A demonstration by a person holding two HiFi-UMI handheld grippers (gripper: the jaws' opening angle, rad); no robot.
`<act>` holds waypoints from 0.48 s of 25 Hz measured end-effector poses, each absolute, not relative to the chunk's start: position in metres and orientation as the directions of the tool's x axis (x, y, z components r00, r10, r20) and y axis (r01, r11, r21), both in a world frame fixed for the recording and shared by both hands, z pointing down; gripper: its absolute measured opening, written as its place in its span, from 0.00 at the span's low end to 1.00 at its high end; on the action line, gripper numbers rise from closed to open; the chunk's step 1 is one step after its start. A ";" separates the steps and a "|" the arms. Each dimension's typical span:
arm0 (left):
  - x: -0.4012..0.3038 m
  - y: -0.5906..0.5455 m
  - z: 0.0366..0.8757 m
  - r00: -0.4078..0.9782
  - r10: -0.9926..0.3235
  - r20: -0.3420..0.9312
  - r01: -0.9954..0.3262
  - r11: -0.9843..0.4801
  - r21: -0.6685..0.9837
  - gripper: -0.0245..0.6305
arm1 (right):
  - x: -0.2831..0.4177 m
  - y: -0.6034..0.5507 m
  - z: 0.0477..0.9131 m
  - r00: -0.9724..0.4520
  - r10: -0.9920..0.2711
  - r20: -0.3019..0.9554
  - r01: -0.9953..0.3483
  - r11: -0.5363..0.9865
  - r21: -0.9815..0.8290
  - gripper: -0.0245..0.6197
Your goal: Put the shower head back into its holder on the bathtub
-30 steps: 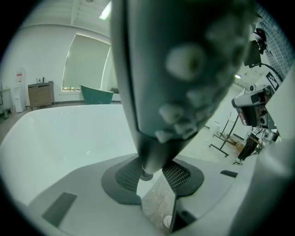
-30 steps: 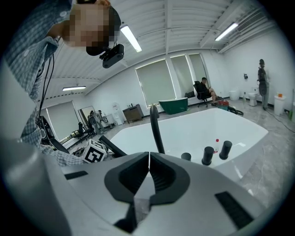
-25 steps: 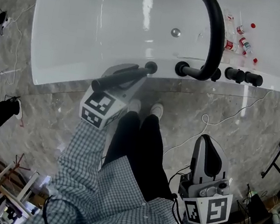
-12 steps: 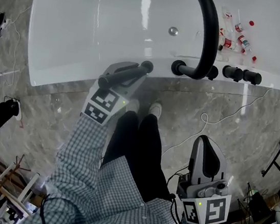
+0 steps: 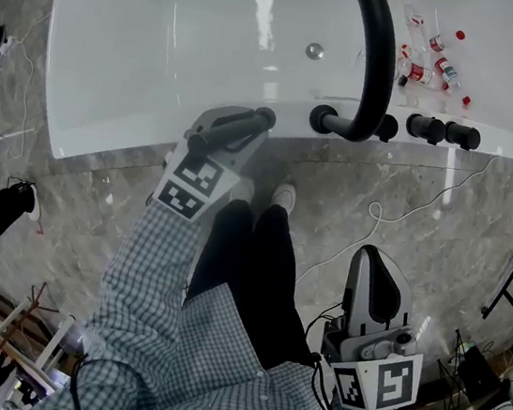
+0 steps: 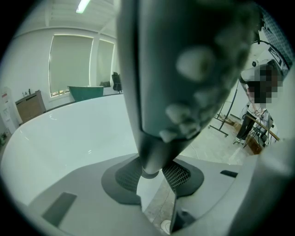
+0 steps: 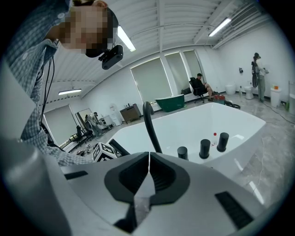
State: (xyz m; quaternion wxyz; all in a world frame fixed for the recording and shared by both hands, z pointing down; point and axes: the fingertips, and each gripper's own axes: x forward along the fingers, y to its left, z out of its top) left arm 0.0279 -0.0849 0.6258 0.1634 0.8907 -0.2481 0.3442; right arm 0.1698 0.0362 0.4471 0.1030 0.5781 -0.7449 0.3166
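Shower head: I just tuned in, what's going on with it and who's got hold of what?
A person stands at the white bathtub with a claw in each hand. The left claw is clamped on the black shower head, whose far end lies at the tub's near rim, just left of the arched black spout. Whether it is seated yet can't be told from these views. The right claw is shut on nothing and hangs low at the person's side, away from the tub.

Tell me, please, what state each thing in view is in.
left gripper: shut on the shower head
right gripper: shut, empty
shower head: held, tip at the bathtub rim
bottles: lying in the bathtub
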 end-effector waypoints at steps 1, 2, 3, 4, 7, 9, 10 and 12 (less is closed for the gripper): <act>0.029 -0.086 0.628 0.637 -0.327 0.698 -0.550 -0.827 0.115 0.25 | 0.170 0.036 0.448 -0.310 -0.797 0.518 -0.924 0.125 -0.361 0.07; 0.030 -0.086 0.630 0.634 -0.323 0.703 -0.545 -0.831 0.110 0.25 | 0.171 0.035 0.448 -0.310 -0.799 0.515 -0.922 0.119 -0.370 0.07; 0.031 -0.086 0.631 0.631 -0.319 0.708 -0.540 -0.835 0.105 0.25 | 0.171 0.035 0.448 -0.309 -0.801 0.513 -0.919 0.112 -0.378 0.07; 0.031 -0.086 0.633 0.628 -0.315 0.712 -0.535 -0.838 0.101 0.25 | 0.171 0.035 0.448 -0.309 -0.801 0.512 -0.917 0.108 -0.385 0.07; 0.031 -0.085 0.637 0.621 -0.308 0.720 -0.527 -0.845 0.094 0.25 | 0.171 0.036 0.450 -0.308 -0.799 0.517 -0.916 0.103 -0.388 0.07; 0.031 -0.085 0.640 0.615 -0.305 0.727 -0.518 -0.851 0.081 0.25 | 0.172 0.038 0.451 -0.309 -0.796 0.521 -0.916 0.102 -0.388 0.07; 0.031 -0.084 0.642 0.611 -0.303 0.731 -0.512 -0.856 0.073 0.25 | 0.172 0.038 0.452 -0.309 -0.795 0.521 -0.916 0.102 -0.388 0.07; 0.033 -0.084 0.645 0.604 -0.301 0.738 -0.500 -0.864 0.057 0.25 | 0.171 0.038 0.452 -0.312 -0.794 0.521 -0.915 0.104 -0.389 0.07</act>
